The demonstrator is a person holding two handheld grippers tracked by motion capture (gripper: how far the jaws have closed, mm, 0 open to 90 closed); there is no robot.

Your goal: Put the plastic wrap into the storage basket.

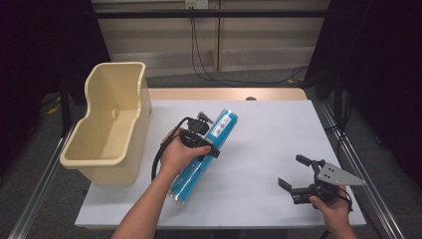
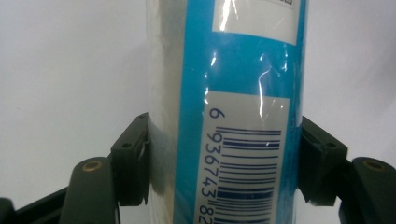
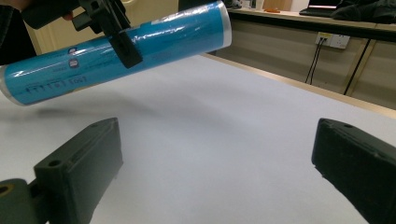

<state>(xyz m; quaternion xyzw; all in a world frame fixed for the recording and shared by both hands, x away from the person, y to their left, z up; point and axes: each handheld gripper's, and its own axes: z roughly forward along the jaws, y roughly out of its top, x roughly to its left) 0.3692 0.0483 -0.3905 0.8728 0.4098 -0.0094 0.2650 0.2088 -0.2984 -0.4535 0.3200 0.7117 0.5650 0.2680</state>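
Spanning most of the scene, white table [image 1: 278,124]; beige bin [image 1: 112,124] at its left. Blue plastic-wrapped roll [image 1: 199,159], barcode label, held off the table w/ left gripper [image 1: 201,142] pinching its middle. Right gripper [image 1: 293,174] spread, nothing betw jaws.
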